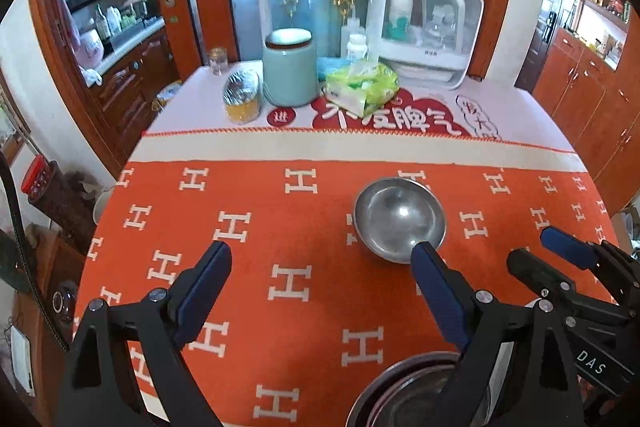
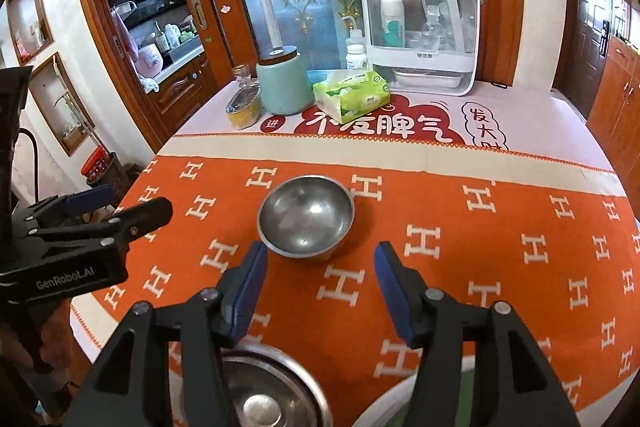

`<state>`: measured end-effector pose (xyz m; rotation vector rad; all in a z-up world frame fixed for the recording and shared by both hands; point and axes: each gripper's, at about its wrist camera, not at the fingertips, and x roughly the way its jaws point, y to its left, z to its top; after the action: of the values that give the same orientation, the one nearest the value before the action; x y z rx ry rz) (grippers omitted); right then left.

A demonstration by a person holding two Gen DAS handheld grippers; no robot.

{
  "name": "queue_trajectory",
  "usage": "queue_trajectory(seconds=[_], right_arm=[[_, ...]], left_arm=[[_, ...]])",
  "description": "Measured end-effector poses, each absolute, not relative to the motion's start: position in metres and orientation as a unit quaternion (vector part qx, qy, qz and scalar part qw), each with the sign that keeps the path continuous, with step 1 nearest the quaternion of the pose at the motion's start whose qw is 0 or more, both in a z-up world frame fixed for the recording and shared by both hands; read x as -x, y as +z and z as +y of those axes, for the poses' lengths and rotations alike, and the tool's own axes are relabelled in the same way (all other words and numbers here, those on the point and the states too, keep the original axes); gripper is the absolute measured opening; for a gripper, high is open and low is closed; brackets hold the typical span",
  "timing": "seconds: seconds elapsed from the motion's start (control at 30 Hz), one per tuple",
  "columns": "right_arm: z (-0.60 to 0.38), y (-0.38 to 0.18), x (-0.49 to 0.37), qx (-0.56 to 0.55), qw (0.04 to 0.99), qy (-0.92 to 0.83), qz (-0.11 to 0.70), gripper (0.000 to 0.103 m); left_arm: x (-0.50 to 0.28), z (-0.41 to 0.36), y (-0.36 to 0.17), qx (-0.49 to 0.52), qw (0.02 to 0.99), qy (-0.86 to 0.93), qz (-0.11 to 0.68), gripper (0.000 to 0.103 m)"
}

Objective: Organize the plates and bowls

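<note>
We see the steel bowl [image 2: 306, 217] upright on the tabletop [image 2: 500, 267], just ahead of our right gripper [image 2: 320, 291], slightly left of centre (the nearer one); the left gripper [image 1: 322, 291] also hangs spread, empty.

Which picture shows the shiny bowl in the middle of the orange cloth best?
The right wrist view. There the steel bowl sits whole and uncovered beyond the open right tongs, with its rim, inside and outer wall visible. In the left wrist view the same bowl shows too, but a blue pad of the left tongs hides its near edge.
</note>
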<state>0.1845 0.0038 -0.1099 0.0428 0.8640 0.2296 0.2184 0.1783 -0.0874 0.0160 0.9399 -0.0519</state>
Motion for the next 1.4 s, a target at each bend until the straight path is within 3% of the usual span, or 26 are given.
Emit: queue_trajectory(seconds=[0.63, 1.07, 1.4], right_arm=[[0.001, -0.175, -0.254, -0.041, 0.890, 0.144, 0.431, 0.056], [-0.001, -0.206, -0.270, -0.055, 0.876, 0.147, 0.457, 0.055], [-0.006, -0.222, -0.278, -0.073, 0.865, 0.139, 0.477, 0.038]], left_arm=[[-0.298, 0.172, -0.180, 0.068, 0.825, -0.019, 0.561, 0.090], [-0.313, 0.168, -0.209, 0.044, 0.820, -0.003, 0.570, 0.090], [-0.322, 0.161, -0.226, 0.038, 0.812, -0.019, 0.583, 0.090]])
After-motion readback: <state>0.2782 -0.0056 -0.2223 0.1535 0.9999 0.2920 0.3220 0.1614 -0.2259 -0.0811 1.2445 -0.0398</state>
